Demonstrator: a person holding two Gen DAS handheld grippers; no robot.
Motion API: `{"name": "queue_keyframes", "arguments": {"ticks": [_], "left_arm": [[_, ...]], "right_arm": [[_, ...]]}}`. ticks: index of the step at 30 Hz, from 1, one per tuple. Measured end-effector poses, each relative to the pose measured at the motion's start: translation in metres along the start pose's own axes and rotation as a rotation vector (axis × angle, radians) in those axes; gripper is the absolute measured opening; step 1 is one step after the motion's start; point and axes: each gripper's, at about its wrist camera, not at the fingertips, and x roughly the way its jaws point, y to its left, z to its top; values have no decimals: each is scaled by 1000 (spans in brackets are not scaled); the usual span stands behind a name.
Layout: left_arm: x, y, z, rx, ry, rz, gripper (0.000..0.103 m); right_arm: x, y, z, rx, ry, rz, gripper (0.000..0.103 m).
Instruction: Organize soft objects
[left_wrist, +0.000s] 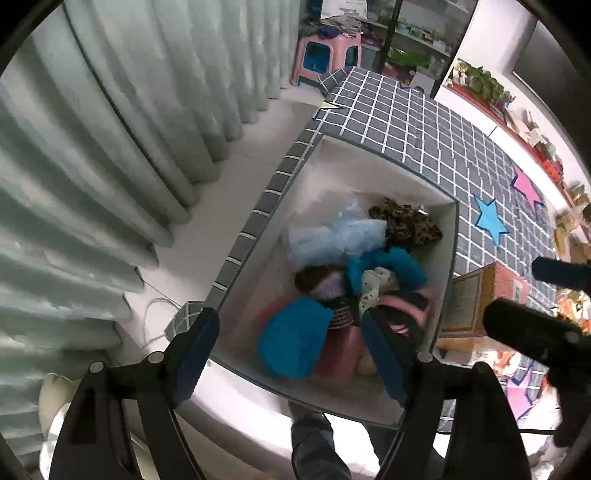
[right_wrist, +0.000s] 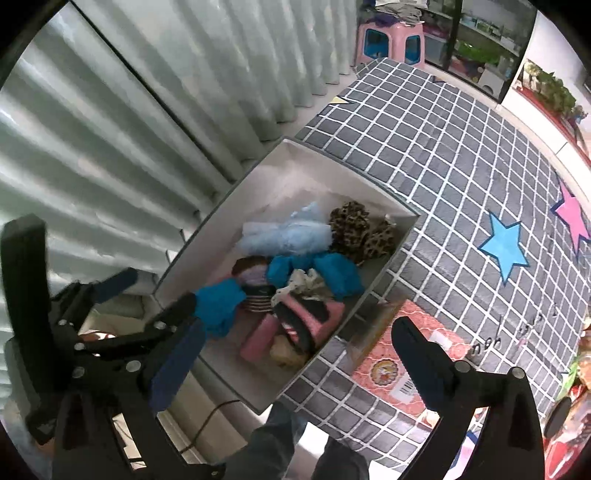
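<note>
A white box (left_wrist: 325, 173) (right_wrist: 295, 162) stands at the left edge of the checked table. It holds several soft items: a pale blue tulle piece (left_wrist: 332, 236) (right_wrist: 291, 232), a leopard scrunchie (left_wrist: 406, 221) (right_wrist: 358, 229), bright blue cloths (left_wrist: 295, 339) (right_wrist: 221, 302), and a pink-and-black piece (right_wrist: 310, 317). My left gripper (left_wrist: 291, 354) is open and empty above the box's near end; it also shows in the right wrist view (right_wrist: 147, 291). My right gripper (right_wrist: 299, 365) is open and empty above the box's near right corner.
A red and tan carton (left_wrist: 480, 299) (right_wrist: 402, 362) lies beside the box. A blue star (right_wrist: 504, 245) and a pink star (right_wrist: 570, 218) lie on the grey checked cloth (right_wrist: 443, 155). Curtains (left_wrist: 110, 147) hang at left. A pink stool (left_wrist: 325, 55) stands beyond the table.
</note>
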Motion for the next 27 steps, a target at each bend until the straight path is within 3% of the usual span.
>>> {"name": "queue_keyframes", "arguments": {"ticks": [18, 27], "left_arm": [[-7, -7, -9, 56, 13, 30, 82], [-8, -8, -14, 64, 23, -5, 82]], "right_arm": [[-3, 7, -2, -17, 9, -25, 101], [-4, 10, -8, -27, 10, -40, 102]]}}
